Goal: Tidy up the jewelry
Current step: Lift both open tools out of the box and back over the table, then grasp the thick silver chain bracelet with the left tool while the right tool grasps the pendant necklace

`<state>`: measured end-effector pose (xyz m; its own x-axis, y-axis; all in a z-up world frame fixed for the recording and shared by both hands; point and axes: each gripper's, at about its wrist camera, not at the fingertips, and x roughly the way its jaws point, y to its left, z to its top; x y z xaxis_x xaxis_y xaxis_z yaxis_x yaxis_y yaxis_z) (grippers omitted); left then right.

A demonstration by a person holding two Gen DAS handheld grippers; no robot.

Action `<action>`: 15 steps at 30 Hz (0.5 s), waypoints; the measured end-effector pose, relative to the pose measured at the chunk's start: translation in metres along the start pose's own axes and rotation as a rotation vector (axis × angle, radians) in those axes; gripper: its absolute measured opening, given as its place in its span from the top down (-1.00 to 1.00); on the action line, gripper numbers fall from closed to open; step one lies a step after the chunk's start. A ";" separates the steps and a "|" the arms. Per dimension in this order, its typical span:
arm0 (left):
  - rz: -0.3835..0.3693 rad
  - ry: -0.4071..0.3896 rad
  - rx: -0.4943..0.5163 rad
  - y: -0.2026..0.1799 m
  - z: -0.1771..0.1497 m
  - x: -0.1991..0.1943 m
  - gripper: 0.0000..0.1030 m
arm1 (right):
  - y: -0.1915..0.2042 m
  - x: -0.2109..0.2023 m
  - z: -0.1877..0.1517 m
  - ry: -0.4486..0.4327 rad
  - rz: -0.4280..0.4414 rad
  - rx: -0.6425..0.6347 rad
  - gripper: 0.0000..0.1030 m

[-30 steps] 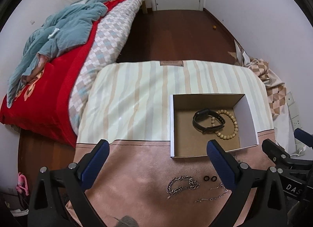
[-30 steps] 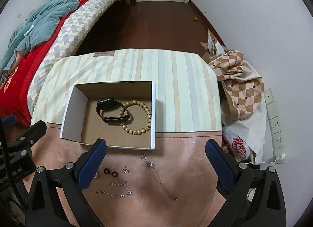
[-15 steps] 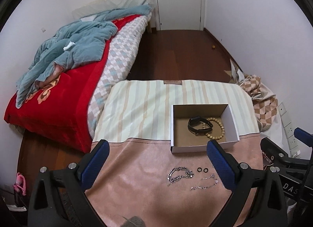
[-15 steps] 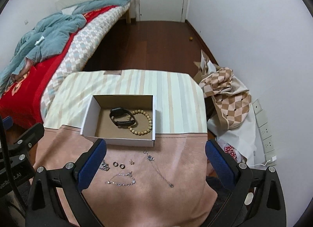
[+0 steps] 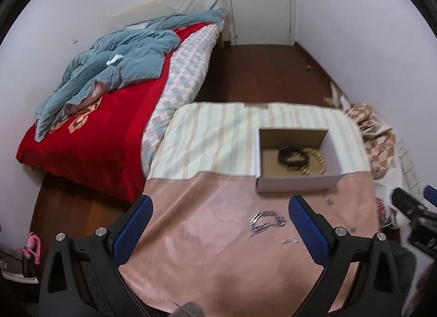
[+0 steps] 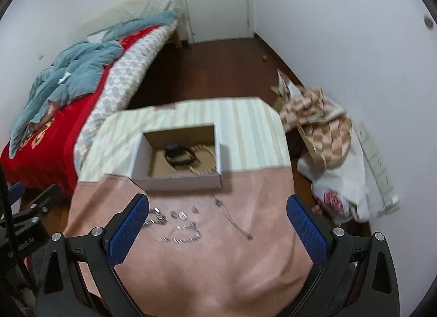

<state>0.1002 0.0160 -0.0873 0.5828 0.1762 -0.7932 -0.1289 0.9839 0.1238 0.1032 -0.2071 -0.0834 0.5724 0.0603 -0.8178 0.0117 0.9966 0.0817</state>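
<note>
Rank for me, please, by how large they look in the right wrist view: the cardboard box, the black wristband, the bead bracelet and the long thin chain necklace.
1. cardboard box, clearly the largest.
2. long thin chain necklace, the longest of the jewelry, though very thin.
3. black wristband and bead bracelet: they look alike, and the bracelet is partly hidden, so no ranking.

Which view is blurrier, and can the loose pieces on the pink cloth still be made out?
Both are motion-smeared. Left wrist: box edges ghosted, the chunky chain streaky. Right wrist: similar smear, but the thin necklace and the rings stay distinguishable. Fisheye bends walls in both.
</note>
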 end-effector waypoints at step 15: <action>0.098 0.140 0.028 -0.022 -0.059 0.099 -0.97 | -0.084 0.126 -0.085 0.240 -0.090 0.165 -0.92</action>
<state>0.1136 0.0102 -0.2038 0.4510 0.2676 -0.8515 -0.1566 0.9629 0.2196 0.1041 -0.2789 -0.2416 0.3531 0.0038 -0.9356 0.1981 0.9770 0.0787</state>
